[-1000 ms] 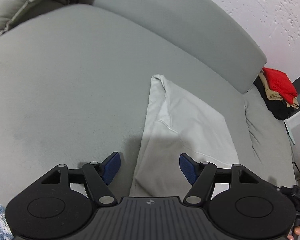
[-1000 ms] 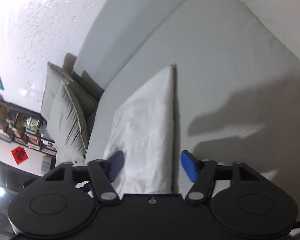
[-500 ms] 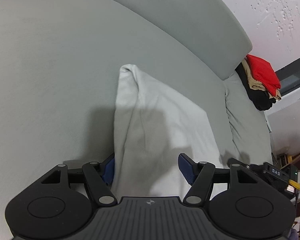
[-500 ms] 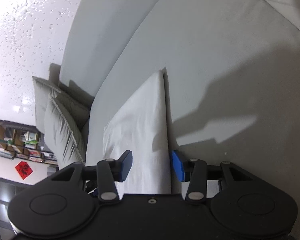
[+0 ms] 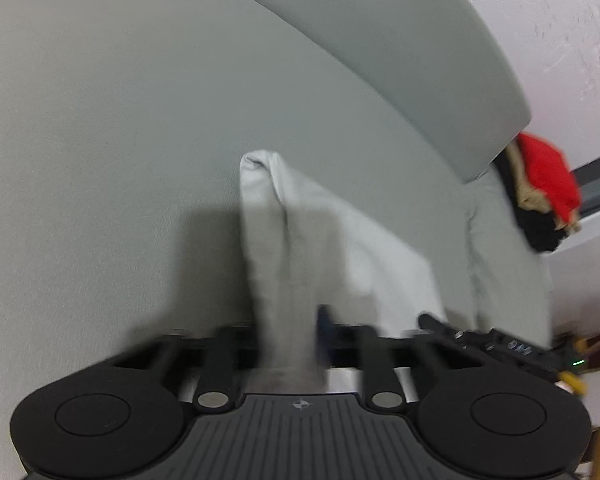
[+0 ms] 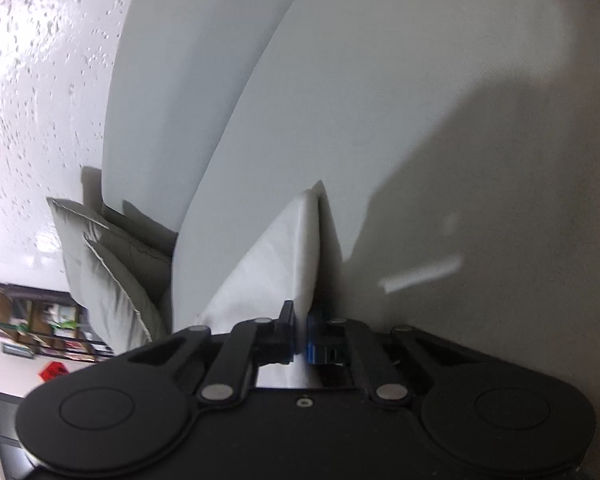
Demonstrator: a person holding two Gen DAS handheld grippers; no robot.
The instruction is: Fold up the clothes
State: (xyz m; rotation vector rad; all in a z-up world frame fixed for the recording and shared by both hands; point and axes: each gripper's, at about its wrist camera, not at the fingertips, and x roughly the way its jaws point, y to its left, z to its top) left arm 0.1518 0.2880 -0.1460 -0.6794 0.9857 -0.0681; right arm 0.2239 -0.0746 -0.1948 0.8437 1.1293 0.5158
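On the grey sofa seat (image 5: pixel 120 140) lies a white garment (image 5: pixel 372 252), already doubled into a long strip. Left hand-held gripper (image 5: pixel 288 336): jaws drawn in on the near end of the cloth, though blur hides the pads. Right hand-held gripper (image 6: pixel 300 336): jaws nearly closed, pinching the garment's (image 6: pixel 276 264) other near corner. Judged step: both corners gripped, a fold across the strip in hand. The next move calls for lifting both corners level and carrying them toward the far end (image 5: pixel 256 164), keeping edges aligned. Surroundings: backrest (image 5: pixel 380 60) behind; cushions (image 6: pixel 108 272) at one end; a pile of red and dark clothes (image 5: pixel 548 196) at the other. Nothing lies across the fold path.
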